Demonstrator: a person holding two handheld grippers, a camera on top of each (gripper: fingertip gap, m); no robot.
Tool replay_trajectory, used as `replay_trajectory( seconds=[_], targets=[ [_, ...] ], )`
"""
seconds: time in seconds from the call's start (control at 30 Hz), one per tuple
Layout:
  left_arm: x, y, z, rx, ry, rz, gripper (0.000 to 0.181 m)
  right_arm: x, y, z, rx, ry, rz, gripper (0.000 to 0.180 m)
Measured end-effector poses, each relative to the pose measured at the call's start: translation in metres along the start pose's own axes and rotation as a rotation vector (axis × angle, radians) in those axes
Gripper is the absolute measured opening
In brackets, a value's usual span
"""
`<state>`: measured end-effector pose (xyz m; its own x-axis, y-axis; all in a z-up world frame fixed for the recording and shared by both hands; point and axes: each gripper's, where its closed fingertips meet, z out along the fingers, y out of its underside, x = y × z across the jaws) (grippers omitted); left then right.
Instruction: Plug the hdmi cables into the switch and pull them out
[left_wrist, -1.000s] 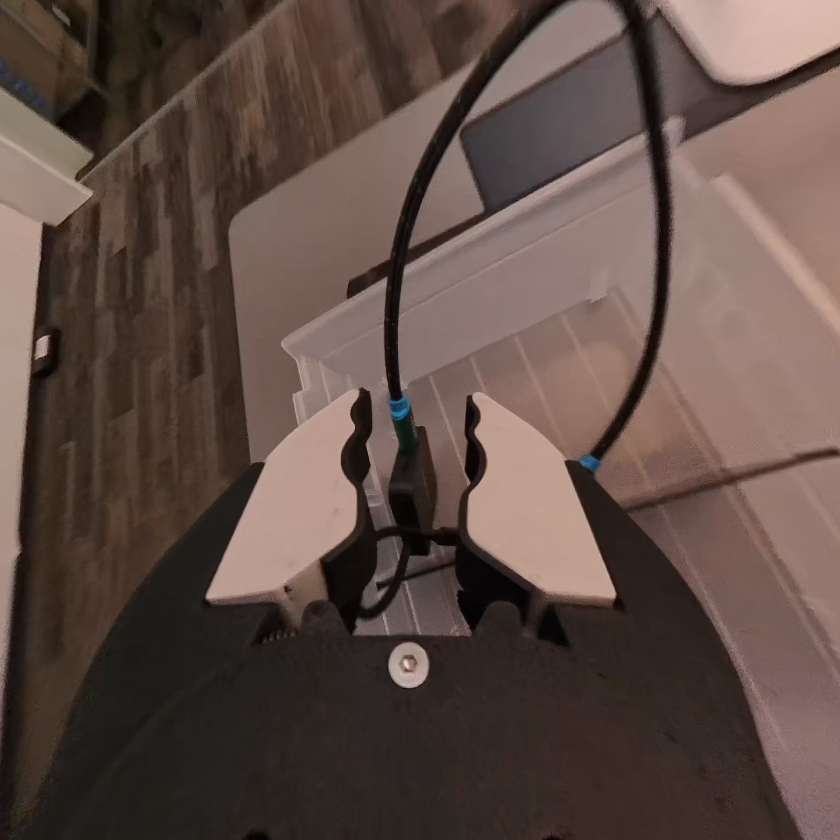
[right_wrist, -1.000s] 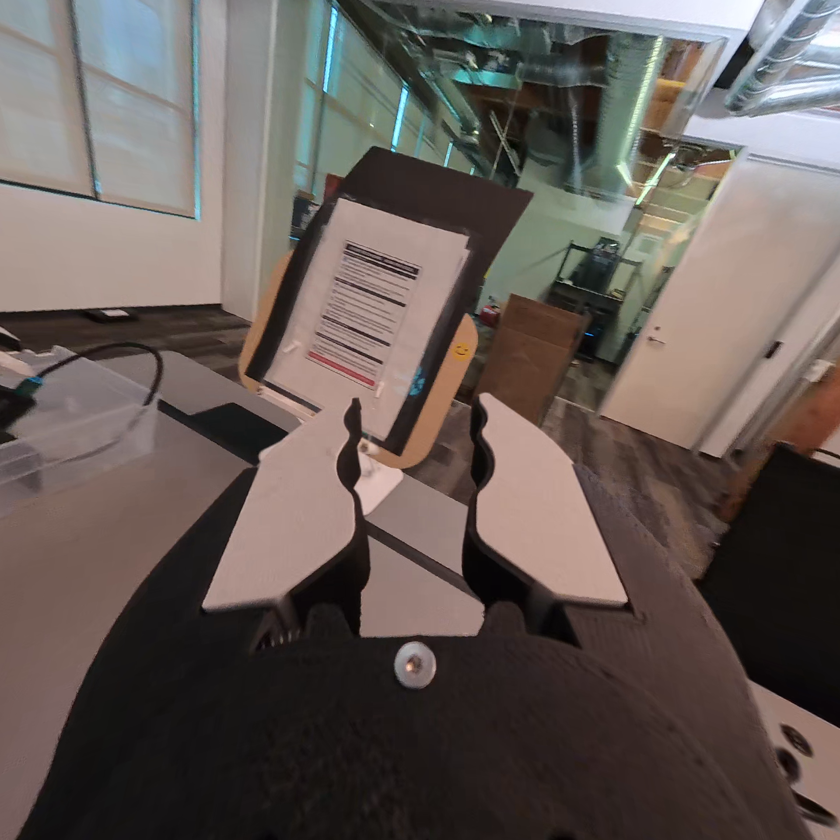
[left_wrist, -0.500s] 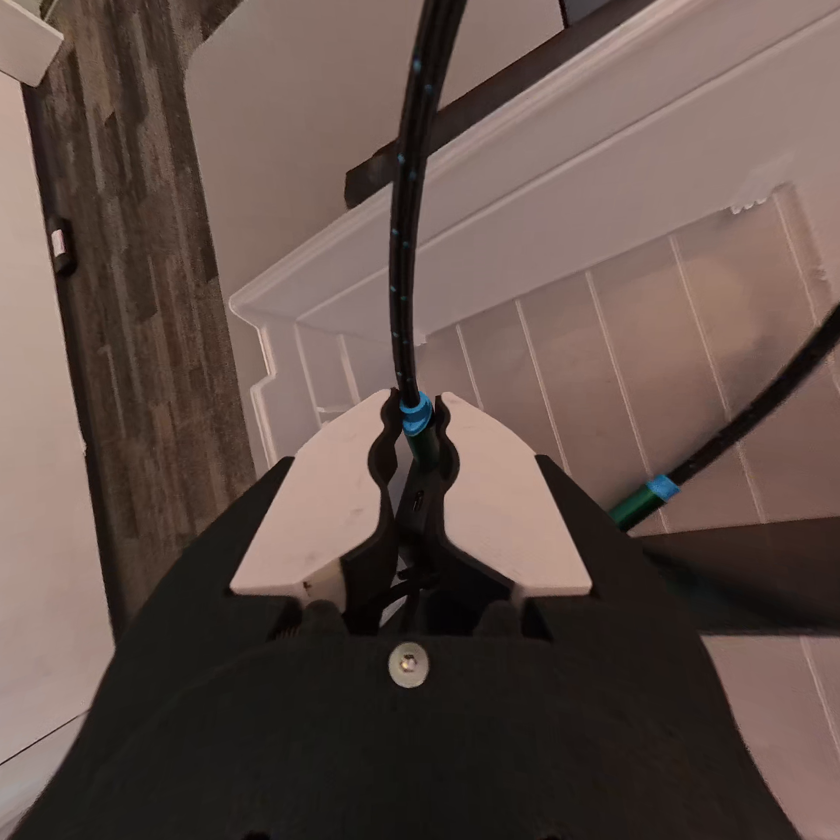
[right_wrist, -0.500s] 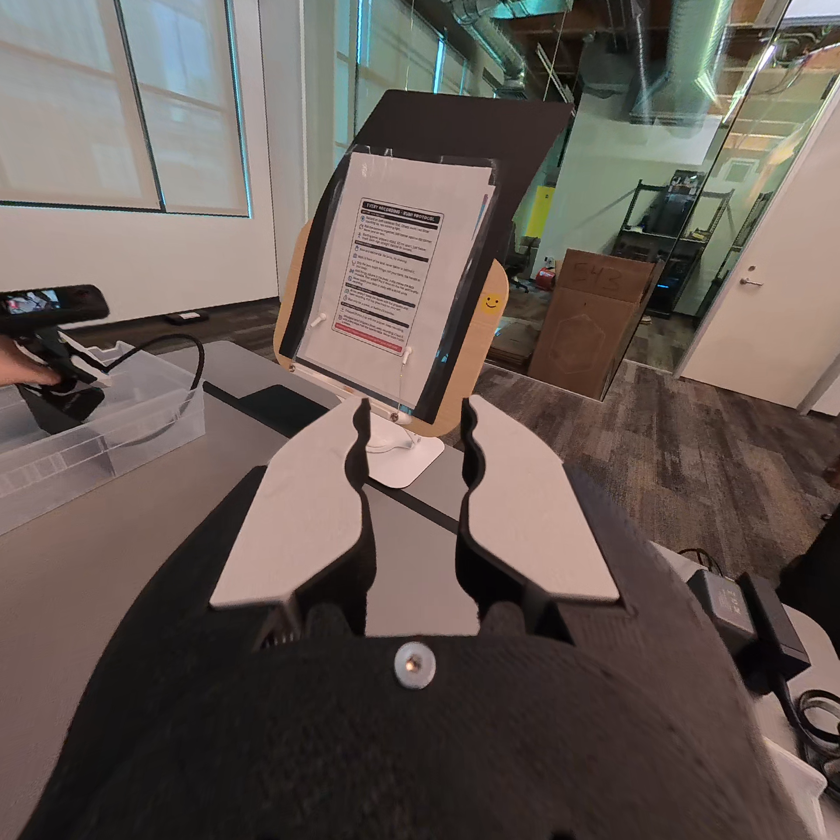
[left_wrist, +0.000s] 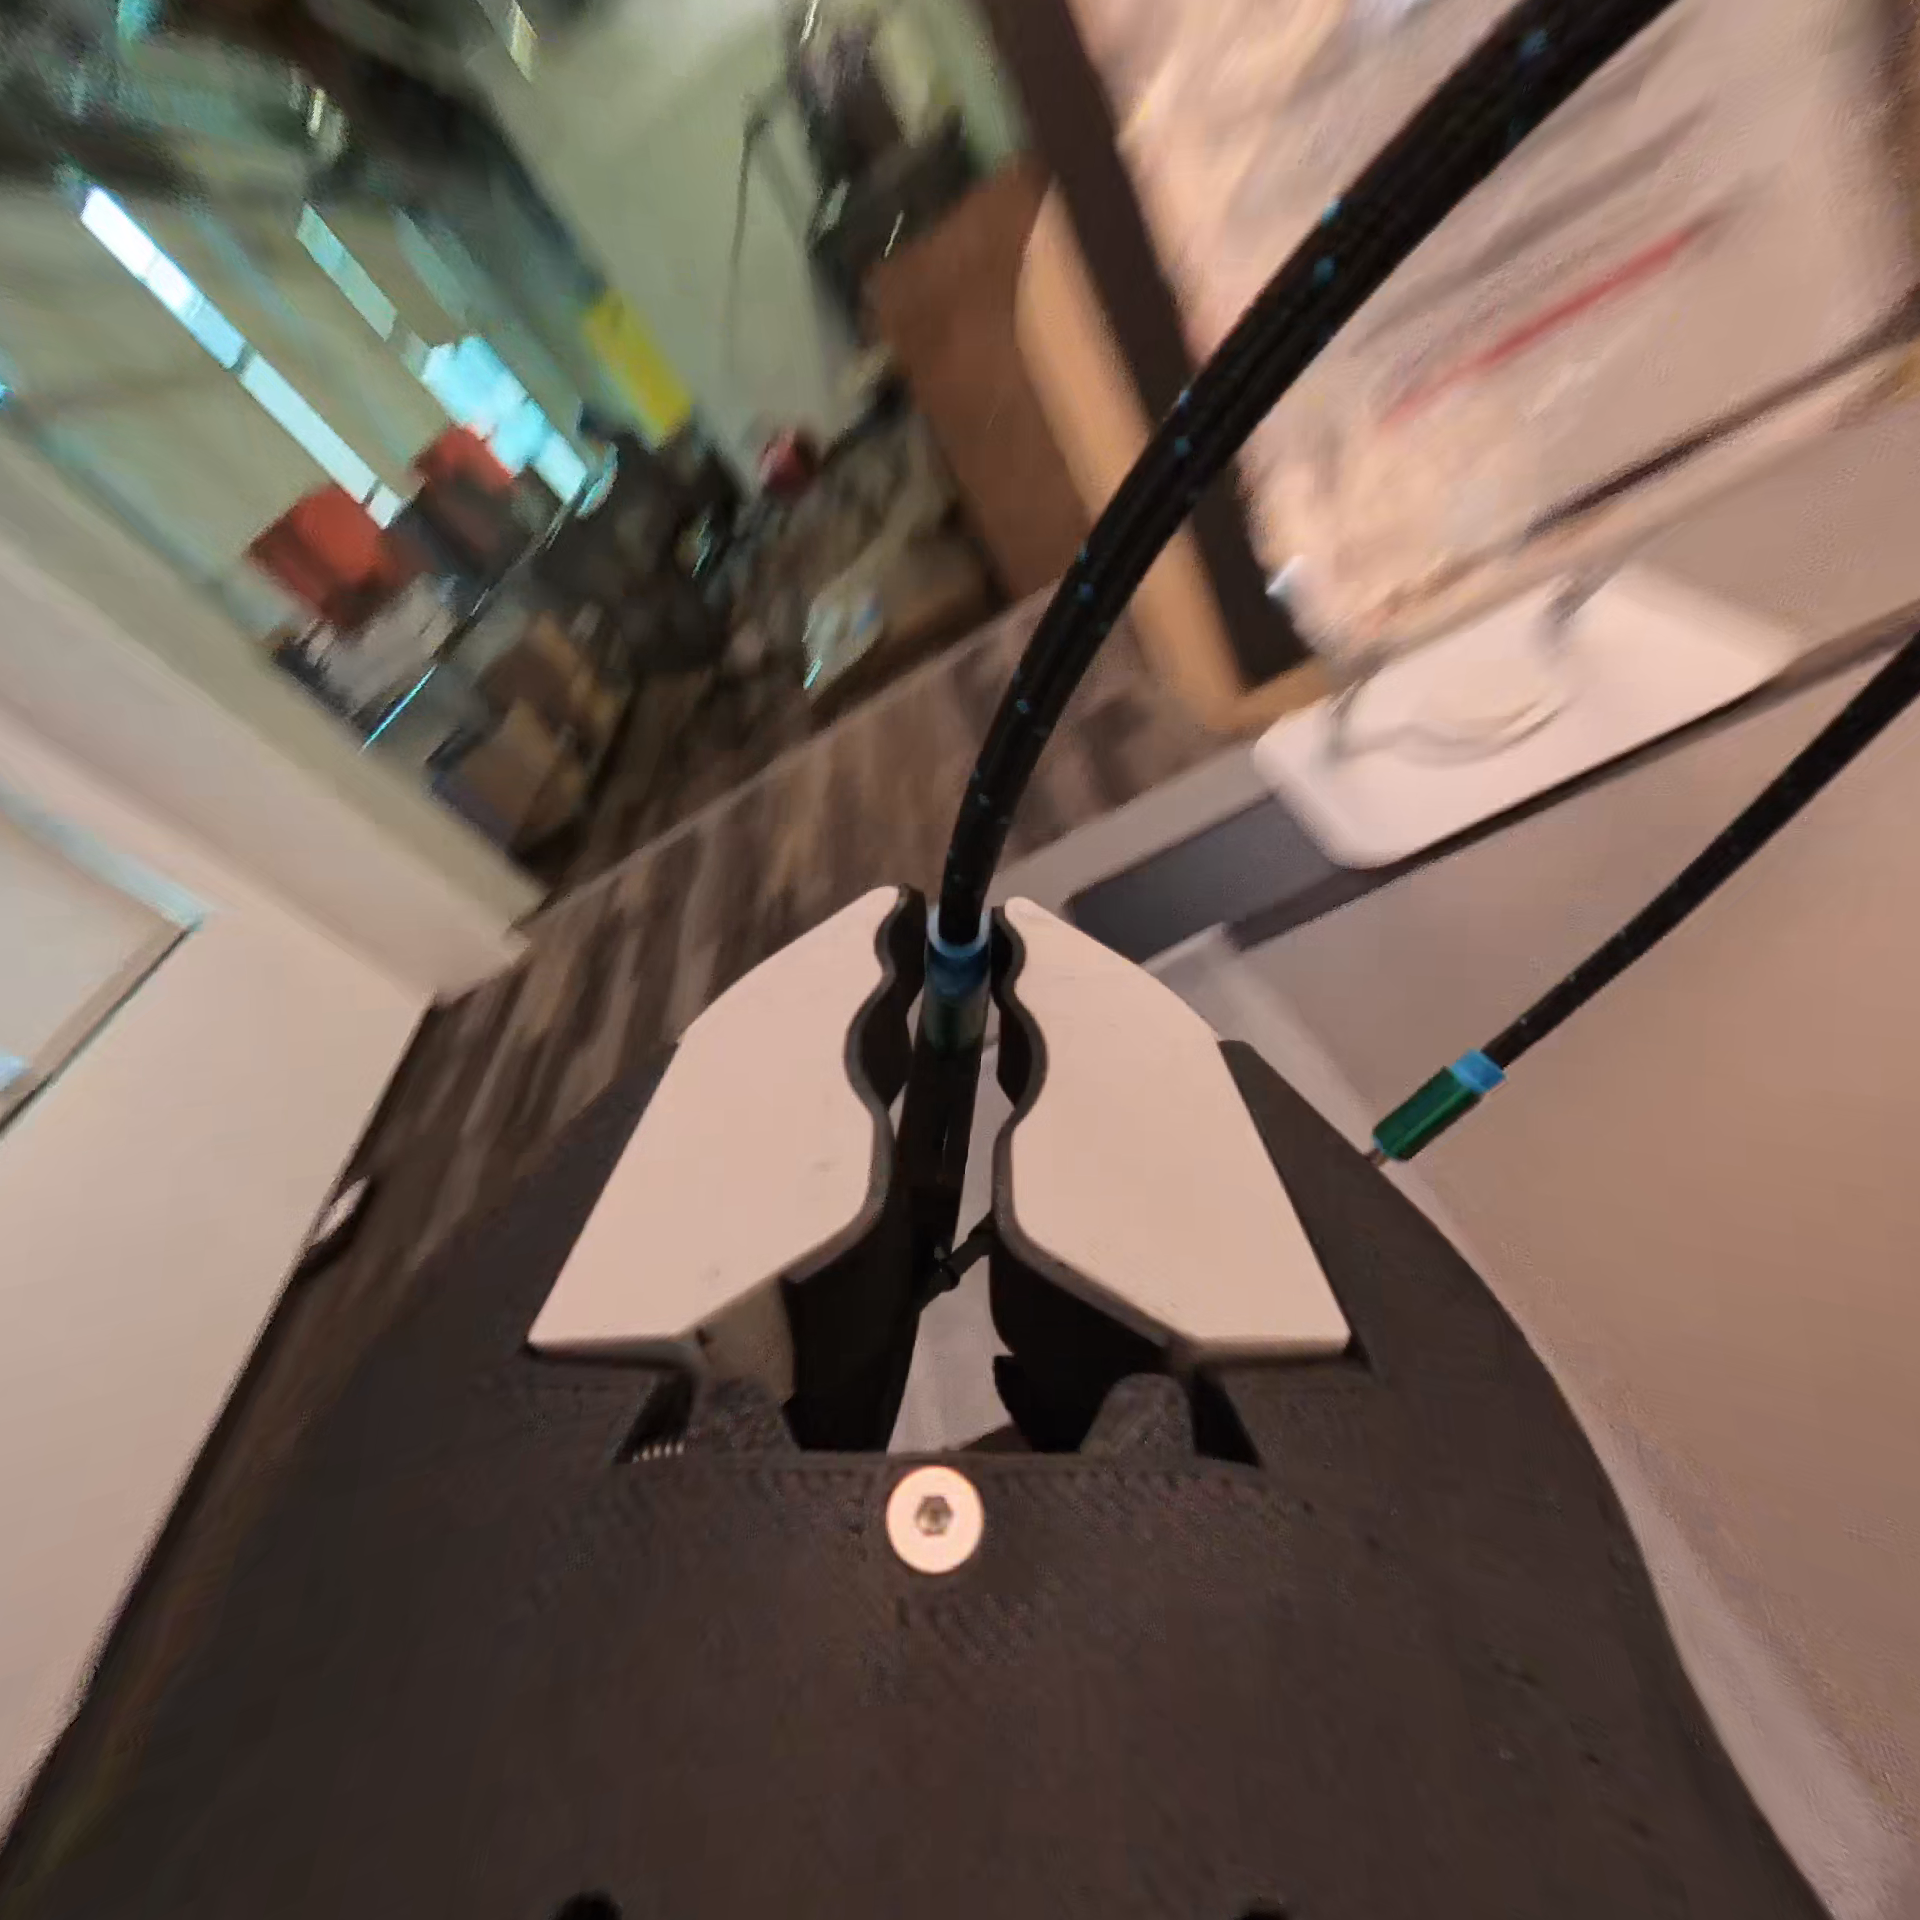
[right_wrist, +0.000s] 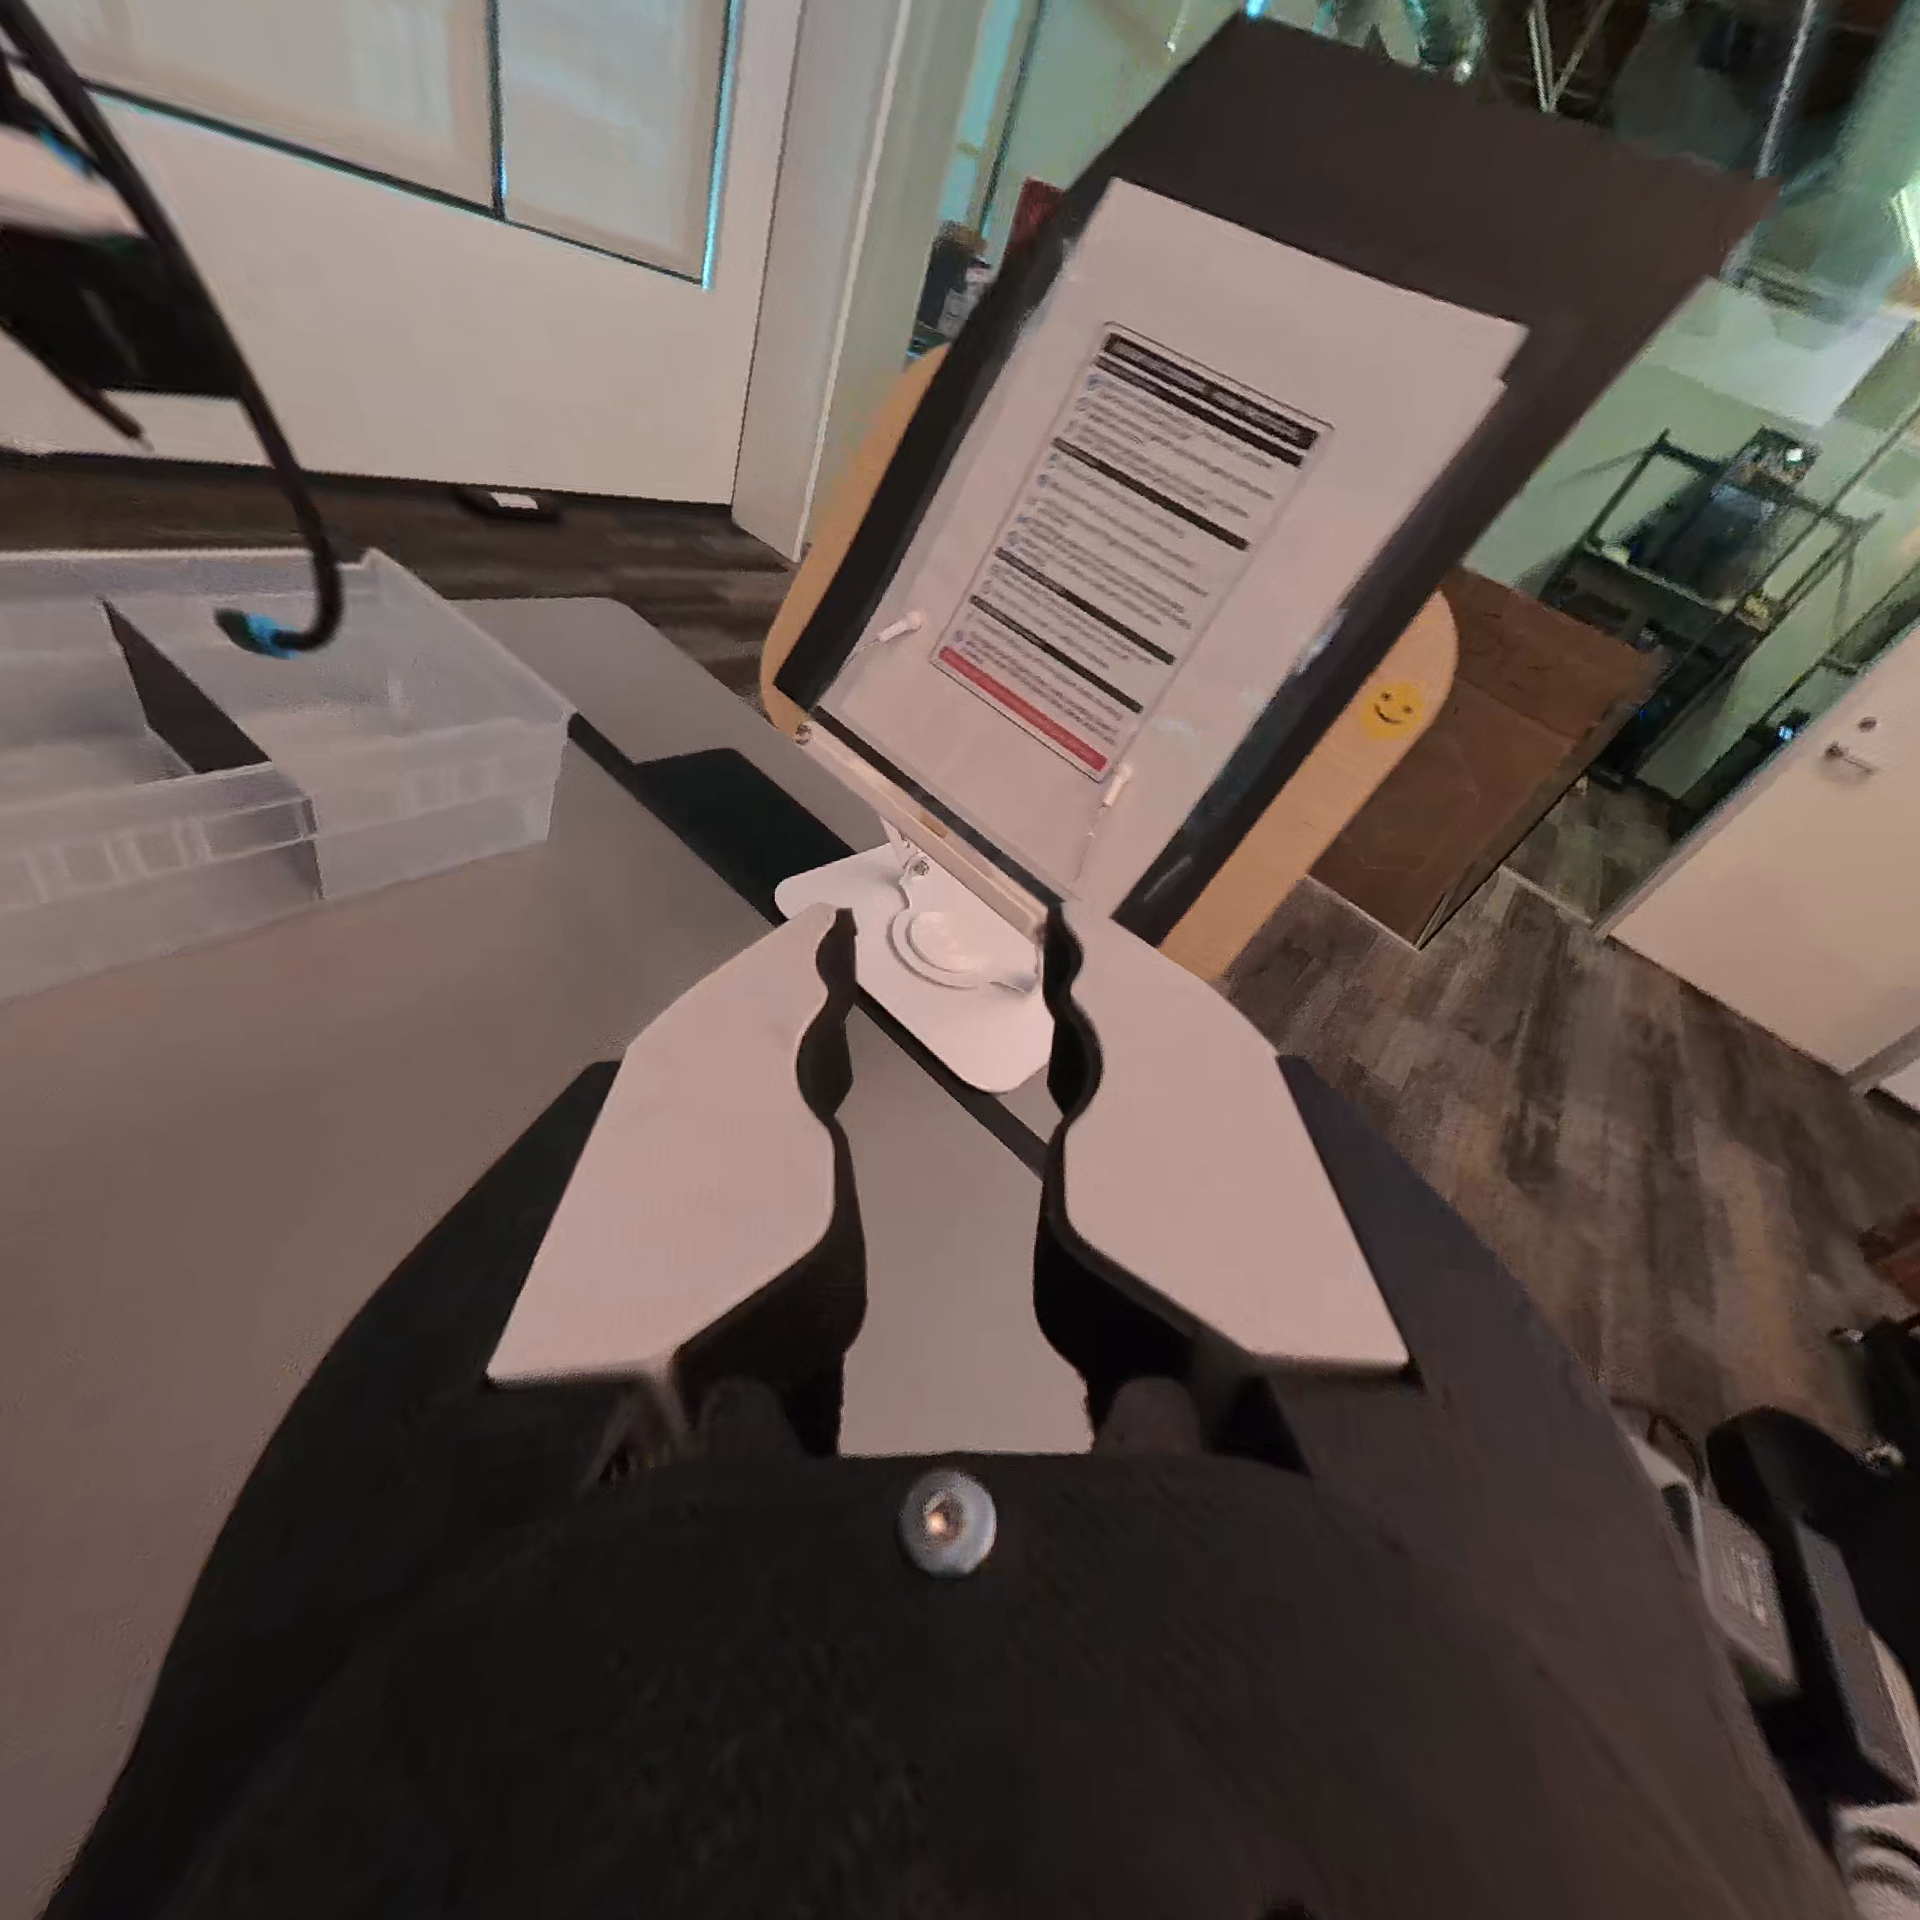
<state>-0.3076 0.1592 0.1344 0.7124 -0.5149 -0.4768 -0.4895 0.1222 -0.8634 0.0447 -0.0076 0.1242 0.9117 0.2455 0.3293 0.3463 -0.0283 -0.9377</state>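
I see one grey table under both of my tools, with broad bare surface ahead of the right gripper. At its far left stands one clear plastic bin, its near wall close to the table's back edge, with a dark flat piece leaning inside it. To the right of the bin, one upright display stand carries a printed sheet on a white base, near the table's far edge; past that edge lies wood-pattern floor.

I count two grippers and one black HDMI cable with two green plug ends, each ringed in blue. My left gripper has its jaws closed on one plug end, the cable arching up and away from them. The other plug end hangs free in the air just to the right of that gripper. From the right wrist view the same cable dangles above the bin, its end near the bin's rim.

My right gripper's jaws stand apart, holding nothing.

Compared with half a second ago, my left gripper has lifted out of the bin and now looks across the room.
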Motion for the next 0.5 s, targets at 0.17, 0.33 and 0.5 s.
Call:
replay_trajectory(
  seconds=[0.17,0.33,0.5],
  targets=[
    [0.093,-0.069,-0.043,0.29,0.472,-0.103,0.011,-0.056,-0.024,0.018,0.179,-0.224,0.029,0.03],
    [0.178,-0.094,-0.066,0.382,0.876,-0.147,0.011,-0.134,-0.023,0.034,0.243,-0.55,0.061,0.037],
    [0.222,-0.091,-0.072,0.354,1.006,-0.091,0.011,-0.176,-0.015,0.042,0.243,-0.68,0.027,0.051]
  ],
)
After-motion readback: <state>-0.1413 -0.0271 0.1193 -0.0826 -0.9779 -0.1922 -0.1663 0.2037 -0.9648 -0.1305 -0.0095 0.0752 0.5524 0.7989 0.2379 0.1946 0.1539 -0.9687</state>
